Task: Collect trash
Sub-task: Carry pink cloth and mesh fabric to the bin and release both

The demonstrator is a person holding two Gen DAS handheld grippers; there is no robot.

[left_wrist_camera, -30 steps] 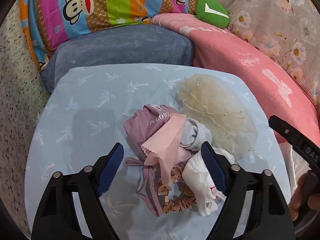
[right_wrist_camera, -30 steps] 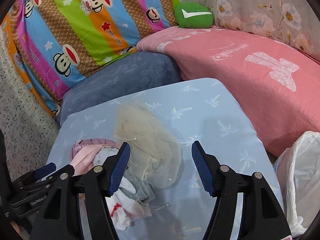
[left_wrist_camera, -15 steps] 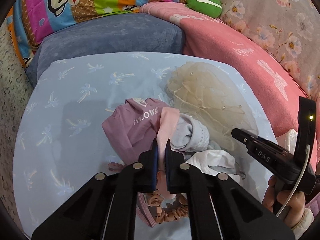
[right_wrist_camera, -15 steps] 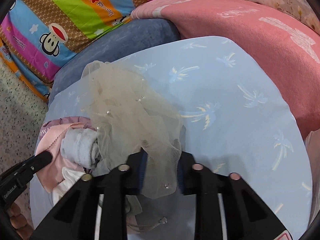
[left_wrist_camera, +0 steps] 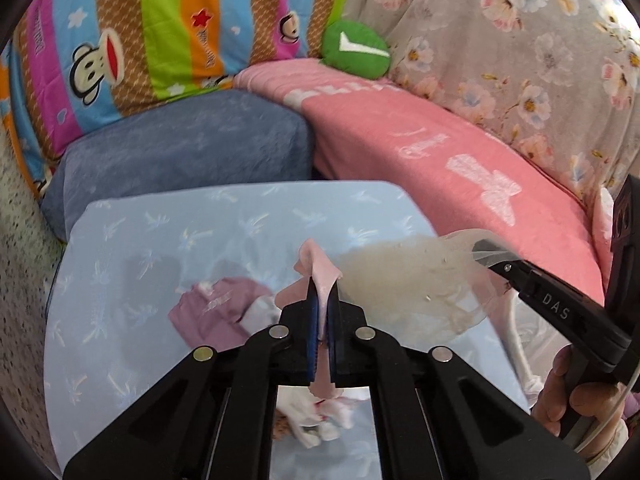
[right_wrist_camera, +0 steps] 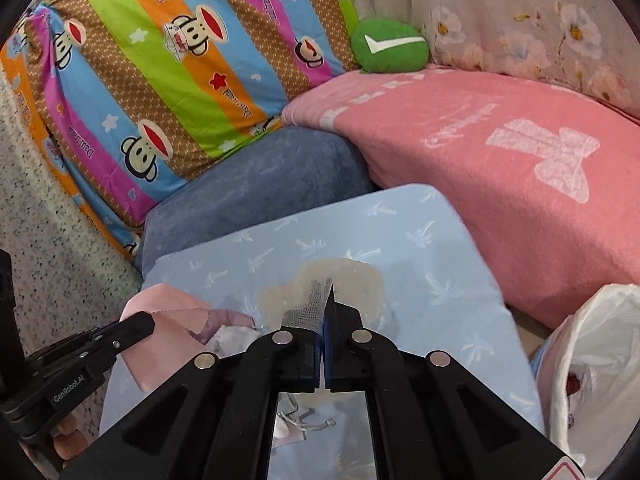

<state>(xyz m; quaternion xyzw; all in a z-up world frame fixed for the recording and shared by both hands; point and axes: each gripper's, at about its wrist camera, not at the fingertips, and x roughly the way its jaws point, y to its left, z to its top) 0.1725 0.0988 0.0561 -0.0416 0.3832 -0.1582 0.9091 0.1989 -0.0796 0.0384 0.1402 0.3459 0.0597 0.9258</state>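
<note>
Left tongs: closed on a pink cloth, which we see pinched between the blue pads, its top edge bunched above the tips and its tail hanging below the jaws. Cloth is clear of the surface.

Right tongs: closed on a beige mesh veil. In the right wrist view only a scrap of netting shows above the tips; in the left wrist view the veil spreads out, blurred, from the right tongs' tip over the desk.

Desk: covered in pale blue fabric with a palm print. We note a purple garment with white lettering lying on it, left of the left tongs, with white cloth pieces beside it and under the jaws.

A white plastic bag stands open just off the desk's right edge, below the pink blanket. A blue cushion, striped monkey-print bedding and a green pouch lie beyond. A hand holds the right tongs' grip.
</note>
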